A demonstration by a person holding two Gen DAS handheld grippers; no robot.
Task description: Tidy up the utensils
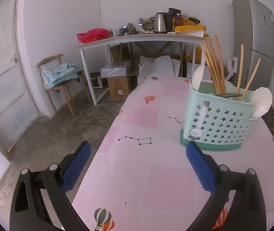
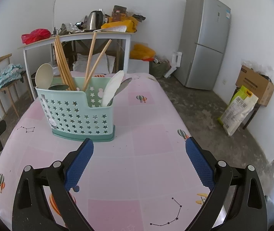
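A mint green utensil caddy [image 1: 217, 121] [image 2: 77, 113] with star cut-outs stands on the pink tablecloth [image 1: 137, 154] [image 2: 137, 134]. It holds several wooden chopsticks [image 1: 213, 67] [image 2: 62, 63], white spoons [image 1: 261, 102] [image 2: 112, 88] and a metal spoon [image 2: 124, 85]. My left gripper [image 1: 137, 150] is open over the cloth, left of and nearer than the caddy, holding nothing. My right gripper [image 2: 138, 146] is open too, just in front of the caddy and to its right, with nothing between its fingers.
A white table [image 1: 137, 38] [image 2: 79, 36] cluttered with a kettle and bags stands behind. A grey fridge [image 1: 256, 38] [image 2: 204, 40] is at the right, a wooden chair [image 1: 60, 77] and a door [image 1: 2, 67] at the left. Boxes and a rice bag [image 2: 236, 109] sit on the concrete floor.
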